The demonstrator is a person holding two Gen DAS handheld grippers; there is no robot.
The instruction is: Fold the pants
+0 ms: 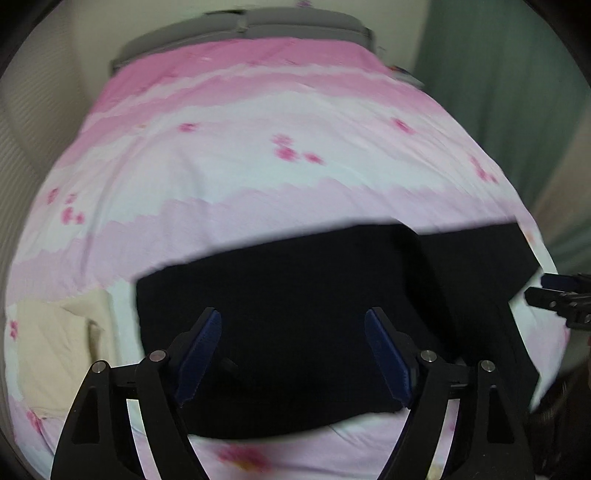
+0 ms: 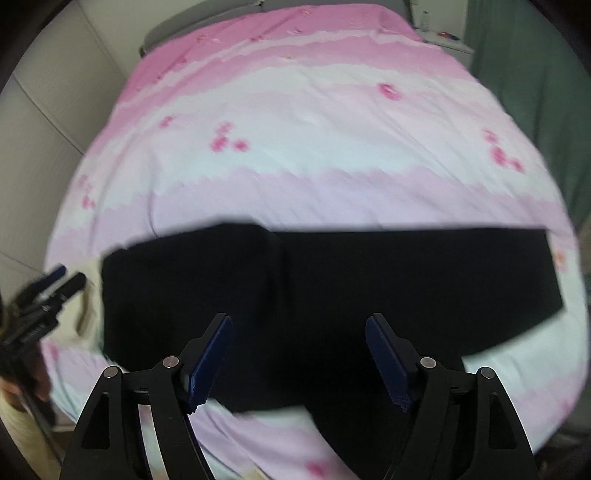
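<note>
Black pants [image 1: 314, 295] lie flat across the near part of a bed with a pink and white floral cover [image 1: 258, 166]. In the right wrist view the pants [image 2: 369, 280] stretch from left to right, with a folded, thicker part at the left. My left gripper [image 1: 293, 354] is open and empty, just above the pants' left part. My right gripper [image 2: 299, 358] is open and empty, above the pants' near edge. Each gripper shows at the edge of the other's view: the right gripper [image 1: 554, 295] and the left gripper [image 2: 55, 284].
A cream cloth [image 1: 55, 343] lies on the bed left of the pants. A grey headboard [image 1: 258, 22] is at the far end. A green curtain [image 1: 517, 92] hangs at the right, with a white nightstand [image 2: 447, 40] beside it. A pale wall is on the left.
</note>
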